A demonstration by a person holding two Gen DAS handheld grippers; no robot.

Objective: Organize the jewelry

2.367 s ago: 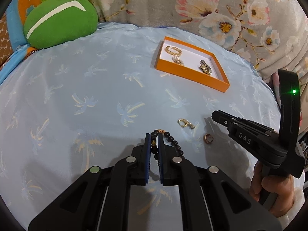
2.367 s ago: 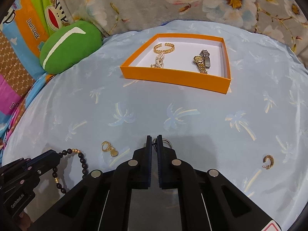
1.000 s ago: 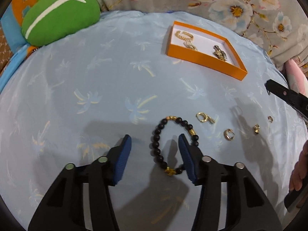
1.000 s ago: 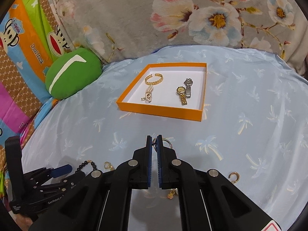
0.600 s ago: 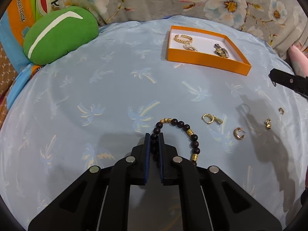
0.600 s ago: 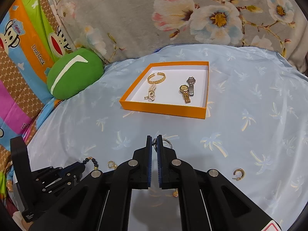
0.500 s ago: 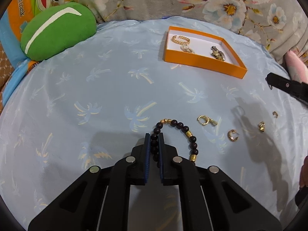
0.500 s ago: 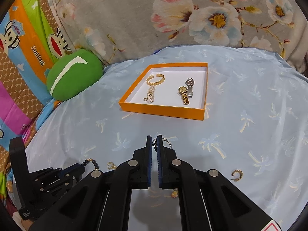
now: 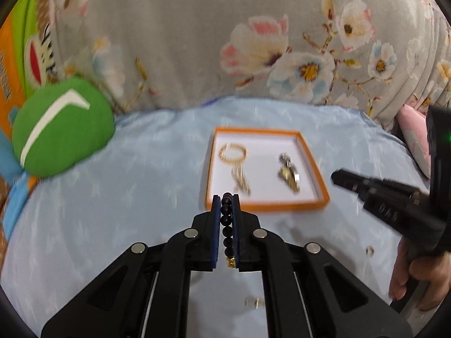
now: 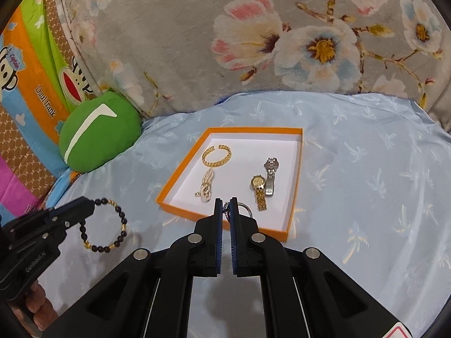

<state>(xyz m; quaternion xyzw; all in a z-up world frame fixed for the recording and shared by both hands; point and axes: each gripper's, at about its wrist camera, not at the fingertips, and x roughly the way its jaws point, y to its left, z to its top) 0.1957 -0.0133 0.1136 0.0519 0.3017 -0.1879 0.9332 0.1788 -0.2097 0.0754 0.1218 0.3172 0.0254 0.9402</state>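
My left gripper point(image 9: 226, 200) is shut on a black and gold bead bracelet point(image 9: 227, 226), which hangs lifted above the cloth; it shows in the right wrist view point(image 10: 104, 225) too. My right gripper point(image 10: 226, 204) is shut on a small silver ring on a chain point(image 10: 243, 208), held over the near edge of the orange tray point(image 10: 293, 211). The tray point(image 9: 267, 207) holds a gold bangle point(image 10: 216, 155), a pearl piece point(image 10: 206, 186), a gold watch point(image 10: 259, 190) and a silver watch point(image 10: 270, 175).
A green cushion point(image 10: 98, 134) lies at the back left on the blue palm-print cloth point(image 10: 366, 197). A floral fabric wall point(image 10: 253, 42) rises behind the tray. A small gold earring point(image 9: 369, 250) and another gold piece point(image 9: 253, 302) lie on the cloth.
My left gripper has lifted the bead bracelet off the cloth and moved toward the tray. My right gripper has moved closer to the tray with its ring.
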